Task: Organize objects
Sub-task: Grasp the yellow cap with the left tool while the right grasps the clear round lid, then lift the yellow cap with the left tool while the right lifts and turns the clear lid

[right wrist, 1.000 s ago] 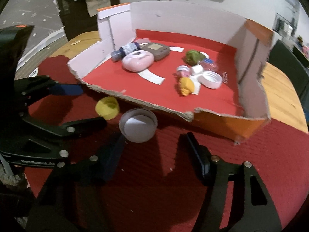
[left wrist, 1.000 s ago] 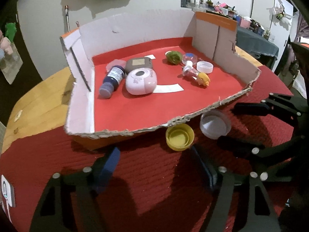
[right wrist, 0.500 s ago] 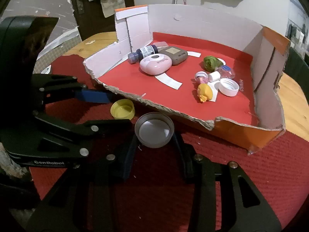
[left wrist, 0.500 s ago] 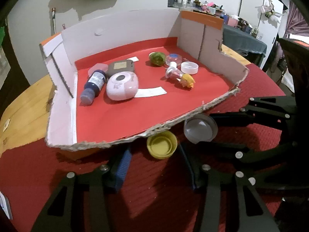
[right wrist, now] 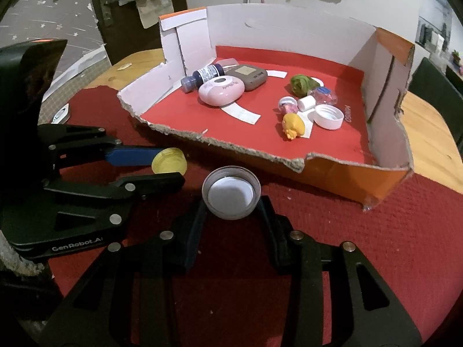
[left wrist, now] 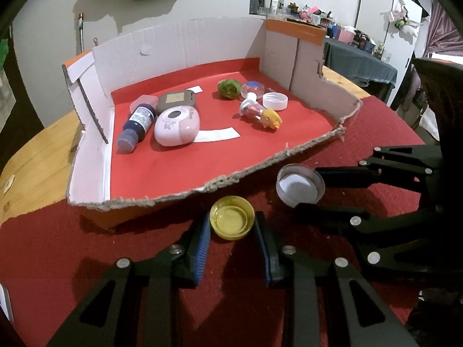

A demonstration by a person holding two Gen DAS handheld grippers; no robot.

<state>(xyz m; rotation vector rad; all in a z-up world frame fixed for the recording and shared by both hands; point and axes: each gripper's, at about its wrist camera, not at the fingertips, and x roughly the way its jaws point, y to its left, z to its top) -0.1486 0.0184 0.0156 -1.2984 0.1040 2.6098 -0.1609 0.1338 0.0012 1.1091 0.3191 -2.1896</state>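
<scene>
Yellow cap (left wrist: 232,222) sits pinched between the blue pads of your left gripper (left wrist: 232,232), resting on the red cloth (left wrist: 86,245) just before the torn front edge of the cardboard box (left wrist: 202,185). Your right gripper (right wrist: 231,214) clasps the grey lid (right wrist: 231,196) beside it. Inside the box lie a pink case (left wrist: 177,127), a dark bottle (left wrist: 136,127), a white cap (left wrist: 275,100) and a yellow toy (left wrist: 270,118).

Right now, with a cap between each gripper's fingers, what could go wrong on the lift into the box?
The yellow cap and grey cap sit at the fingertips of the left gripper and right gripper, so either may slip out. Both lie close under the box's torn front edge, which could snag them.
</scene>
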